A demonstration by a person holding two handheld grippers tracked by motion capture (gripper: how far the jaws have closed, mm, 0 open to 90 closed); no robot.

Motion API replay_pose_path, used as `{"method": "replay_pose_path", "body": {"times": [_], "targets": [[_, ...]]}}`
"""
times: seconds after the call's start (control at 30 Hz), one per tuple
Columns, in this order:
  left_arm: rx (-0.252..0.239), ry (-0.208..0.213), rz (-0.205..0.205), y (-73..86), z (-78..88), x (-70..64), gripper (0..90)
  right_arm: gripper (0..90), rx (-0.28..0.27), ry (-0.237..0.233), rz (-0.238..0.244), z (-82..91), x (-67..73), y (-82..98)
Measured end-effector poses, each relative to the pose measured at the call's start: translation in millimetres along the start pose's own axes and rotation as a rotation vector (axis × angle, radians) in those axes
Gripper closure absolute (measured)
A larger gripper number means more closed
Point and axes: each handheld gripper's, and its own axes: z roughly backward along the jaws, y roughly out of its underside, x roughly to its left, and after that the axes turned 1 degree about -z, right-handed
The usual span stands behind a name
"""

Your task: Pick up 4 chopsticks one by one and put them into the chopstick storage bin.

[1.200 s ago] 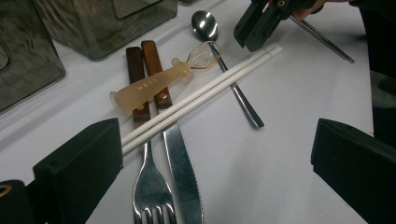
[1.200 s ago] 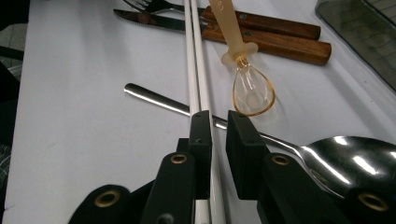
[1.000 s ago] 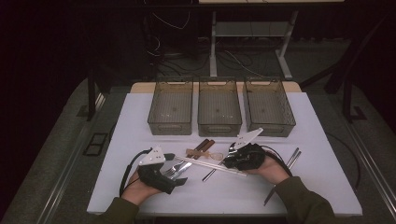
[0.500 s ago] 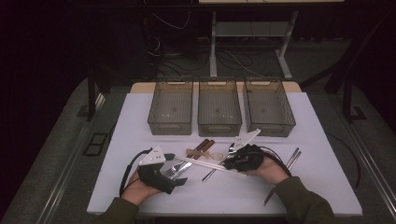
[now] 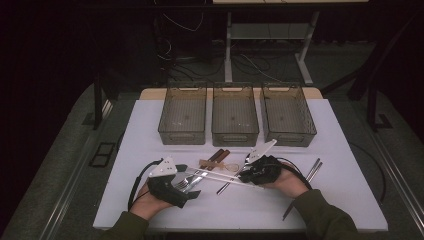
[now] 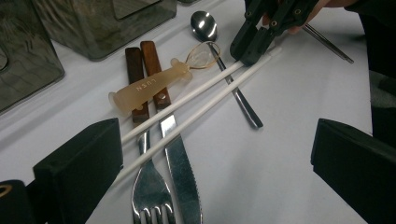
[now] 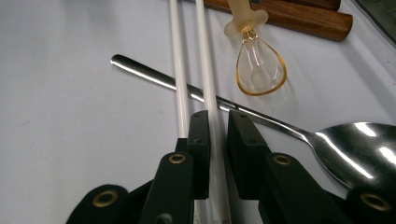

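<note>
Dim room, dark at the far side; the white worktop (image 5: pixel 330 150) is evenly lit from above. Glare gleams on the spoon (image 7: pixel 359 144) bowl. Near tool parts look soft, slightly blurred.

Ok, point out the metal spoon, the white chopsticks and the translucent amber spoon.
metal spoon (image 7: pixel 373 140), right gripper view, on its shiny bowl.
white chopsticks (image 6: pixel 205 100), left gripper view, midway along one of the pair.
translucent amber spoon (image 6: pixel 144 86), left gripper view, on its frosted handle with the lettering.
</note>
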Motion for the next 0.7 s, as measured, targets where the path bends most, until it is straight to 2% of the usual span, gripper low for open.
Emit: {"method": "replay_pose_path", "body": {"times": [0.2,0.4,0.7], "targets": [[0.0,-0.001,0.0,0.0,-0.1,0.1,0.8,79.1,0.005,0.005,0.017,-1.1,1.4,-0.2],[0.002,-0.001,-0.001,0.1,-0.6,-0.1,0.8,79.3,0.016,0.022,0.062,-2.0,4.7,-1.4],[0.001,-0.001,-0.001,0.1,-0.4,0.0,0.8,82.9,0.018,0.024,0.088,-2.3,4.4,-1.4]]}}
